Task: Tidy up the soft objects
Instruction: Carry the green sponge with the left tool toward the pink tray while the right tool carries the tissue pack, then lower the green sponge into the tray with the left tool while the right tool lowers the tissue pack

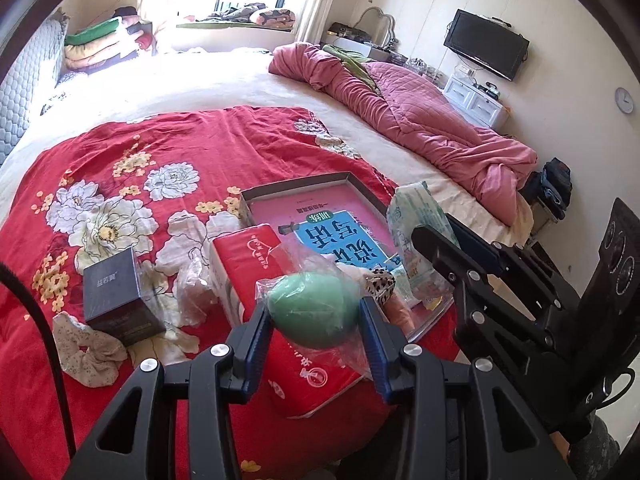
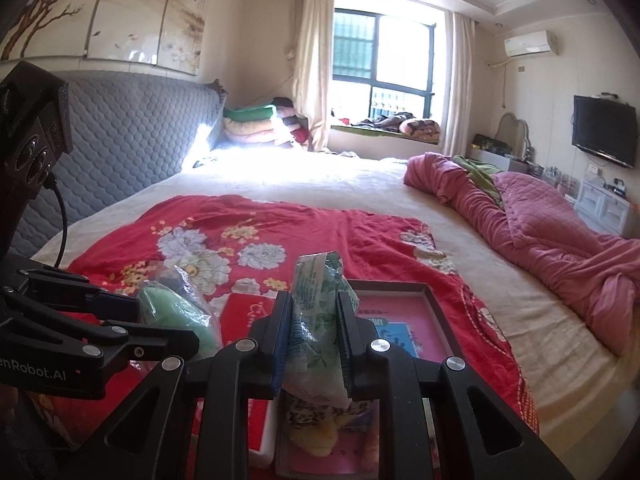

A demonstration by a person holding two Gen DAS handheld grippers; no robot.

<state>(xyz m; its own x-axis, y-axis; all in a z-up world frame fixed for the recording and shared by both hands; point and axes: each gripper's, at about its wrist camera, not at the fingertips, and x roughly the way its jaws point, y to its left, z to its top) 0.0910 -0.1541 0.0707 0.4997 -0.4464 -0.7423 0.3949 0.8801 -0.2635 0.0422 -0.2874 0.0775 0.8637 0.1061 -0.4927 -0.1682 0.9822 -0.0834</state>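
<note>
My left gripper (image 1: 316, 316) is shut on a green sponge in a clear plastic bag (image 1: 310, 312), held above a red tissue pack (image 1: 264, 264). It also shows in the right wrist view (image 2: 176, 320). My right gripper (image 2: 314, 332) is shut on a green-and-white tissue packet (image 2: 316, 320), upright between the fingers; it shows at the right of the left wrist view (image 1: 416, 220). Both hover over a shallow cardboard tray (image 1: 360, 184) holding a pink and blue book (image 1: 336, 236). A leopard-print scrunchie (image 1: 380, 284) lies in the tray.
A red floral cloth (image 1: 160, 148) covers the near bed. A dark box (image 1: 116, 292), a floral scrunchie (image 1: 86, 354) and a clear bag (image 1: 196, 284) lie on it at left. A pink quilt (image 1: 420, 120) is heaped at right.
</note>
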